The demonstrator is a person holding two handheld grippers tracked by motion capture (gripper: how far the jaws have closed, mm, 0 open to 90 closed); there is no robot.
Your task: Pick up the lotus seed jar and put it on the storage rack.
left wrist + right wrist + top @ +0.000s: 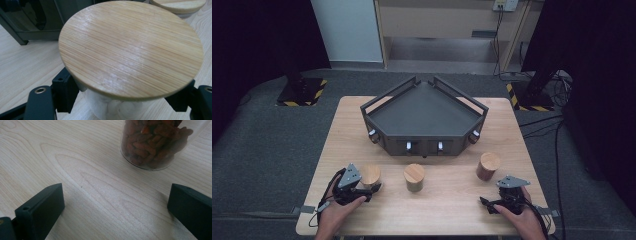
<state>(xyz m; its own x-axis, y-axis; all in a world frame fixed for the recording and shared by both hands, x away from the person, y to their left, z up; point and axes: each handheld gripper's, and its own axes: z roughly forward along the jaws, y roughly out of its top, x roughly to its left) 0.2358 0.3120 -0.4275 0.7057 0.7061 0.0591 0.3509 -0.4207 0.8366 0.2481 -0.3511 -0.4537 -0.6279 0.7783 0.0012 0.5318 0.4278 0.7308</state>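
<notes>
Three glass jars with bamboo lids stand in a row on the wooden table (pixel 447 210). My left gripper (pixel 370 187) is shut on the left jar (pixel 371 173), its jaws pressing both sides of the body just under the wide lid (pixel 130 47); my left gripper (pixel 122 101) hides little of the pale contents. The middle jar (pixel 414 177) stands to its right, its lid (pixel 178 5) at the frame's top edge. My right gripper (pixel 501 196) is open near the front right edge. The right jar (pixel 487 165) of reddish dried berries (pixel 152 145) stands ahead of my right gripper (pixel 116 202), apart from its jaws.
A dark grey corner-shaped tray (pixel 424 112) with raised rails stands at the back middle of the table, its front wall (pixel 30 30) close behind the left jar. Bare tabletop lies between the jars and the front edge.
</notes>
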